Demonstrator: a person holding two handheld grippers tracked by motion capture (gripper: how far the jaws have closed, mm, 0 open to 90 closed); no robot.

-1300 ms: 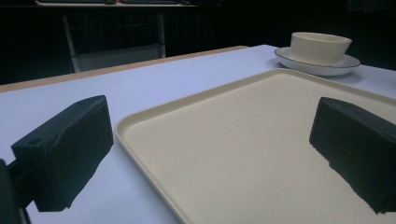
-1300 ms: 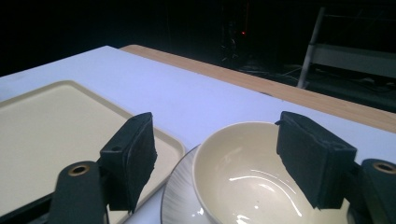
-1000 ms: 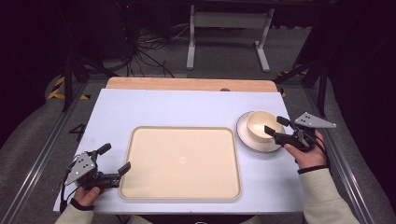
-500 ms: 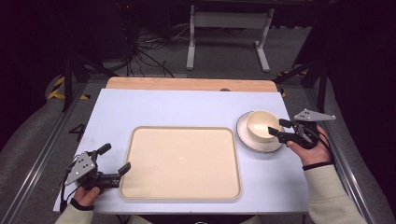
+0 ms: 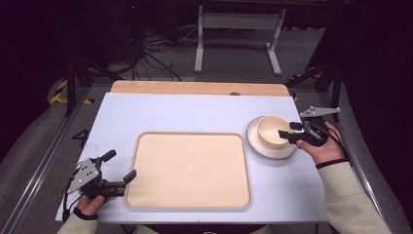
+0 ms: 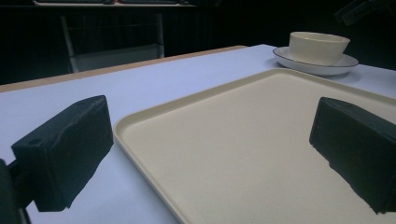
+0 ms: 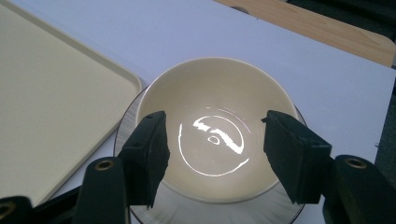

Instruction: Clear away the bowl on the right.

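A cream bowl [image 5: 271, 130] [image 7: 219, 126] [image 6: 318, 46] stands on a white saucer [image 5: 258, 144] [image 6: 299, 63] [image 7: 135, 121] at the right of the light blue table. My right gripper [image 5: 288, 130] [image 7: 214, 154] is open, hovering over the bowl's near right rim with nothing held between its fingers. A large cream tray [image 5: 190, 168] [image 6: 243, 140] [image 7: 42, 93] lies in the middle. My left gripper [image 5: 119, 165] [image 6: 210, 149] is open at the tray's near left corner, one jaw outside the tray and one over it.
The table's [image 5: 195, 112] far edge is a wooden strip [image 5: 195, 87]. Beyond it a white metal stand [image 5: 234, 29] and cables lie on the dark floor. The person's hands and cream sleeves [image 5: 350, 200] come in from the bottom.
My right gripper has drifted a little up and toward the bowl, its jaws now over the bowl's rim. The left gripper has stayed still.
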